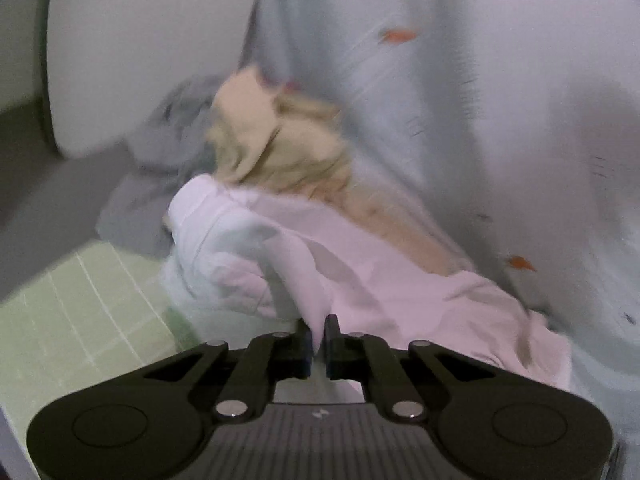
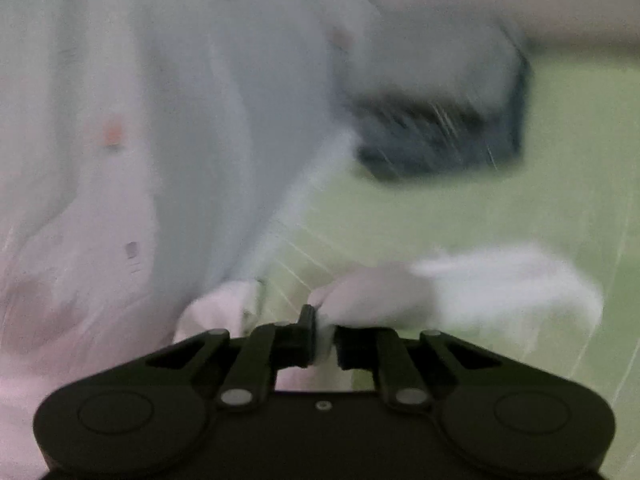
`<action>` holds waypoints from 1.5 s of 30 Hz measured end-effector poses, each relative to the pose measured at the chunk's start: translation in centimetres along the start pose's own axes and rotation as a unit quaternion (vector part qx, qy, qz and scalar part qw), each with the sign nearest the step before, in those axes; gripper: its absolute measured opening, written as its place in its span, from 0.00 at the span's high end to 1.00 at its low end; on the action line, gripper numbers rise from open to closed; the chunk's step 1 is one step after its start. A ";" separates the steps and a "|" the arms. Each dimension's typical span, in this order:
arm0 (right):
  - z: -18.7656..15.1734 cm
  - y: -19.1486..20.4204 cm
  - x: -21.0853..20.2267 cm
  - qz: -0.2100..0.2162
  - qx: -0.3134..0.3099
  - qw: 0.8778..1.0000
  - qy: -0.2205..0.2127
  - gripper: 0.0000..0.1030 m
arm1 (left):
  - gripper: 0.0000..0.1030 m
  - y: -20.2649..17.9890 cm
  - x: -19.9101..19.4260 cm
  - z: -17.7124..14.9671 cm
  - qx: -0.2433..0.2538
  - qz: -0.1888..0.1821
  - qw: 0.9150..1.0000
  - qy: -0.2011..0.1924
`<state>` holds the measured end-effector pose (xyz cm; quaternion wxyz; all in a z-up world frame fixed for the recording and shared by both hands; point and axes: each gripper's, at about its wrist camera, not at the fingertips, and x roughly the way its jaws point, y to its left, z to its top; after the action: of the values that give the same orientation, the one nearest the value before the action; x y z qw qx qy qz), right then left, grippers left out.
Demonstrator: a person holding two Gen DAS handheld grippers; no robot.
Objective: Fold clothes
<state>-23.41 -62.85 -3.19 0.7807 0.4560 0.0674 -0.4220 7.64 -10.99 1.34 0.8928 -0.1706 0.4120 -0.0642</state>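
The left claw [image 1: 318, 340] is closed on a fold of the pale pink garment [image 1: 340, 280], which is bunched on the green gridded mat [image 1: 72, 312]. Beyond the pink garment lies a tan cloth [image 1: 276, 148], with a grey cloth [image 1: 160, 168] beside it. A pale blue printed fabric [image 1: 460, 100] hangs just behind the pink garment.

From my left tool [image 1: 318, 344] I see the clamped garment [image 1: 360, 280] directly ahead on the mat [image 1: 80, 300], two more garments [image 1: 272, 148] heaped behind it, and a hanging cloth [image 1: 480, 100] to the right. My right tool [image 2: 324, 334] pinches cloth over the same mat.
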 end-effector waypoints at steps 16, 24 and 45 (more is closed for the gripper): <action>-6.2 -10.7 -1.9 -0.124 -0.139 0.971 0.148 0.87 | 0.94 11.0 -0.1 -14.6 -0.083 0.126 0.978 0.145; -7.4 -10.2 -0.2 -0.151 -0.126 0.966 0.169 0.79 | 0.94 10.8 3.1 -13.9 -0.071 0.136 0.976 0.156; -7.7 -12.8 -7.1 -0.185 -0.026 0.970 0.156 0.40 | 0.64 10.1 1.1 -7.9 -0.012 0.181 0.979 0.088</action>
<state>-34.98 -55.64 -12.57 0.6804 0.4755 0.2823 -0.4808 2.08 -3.81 -7.79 0.8478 -0.0978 0.5135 0.0893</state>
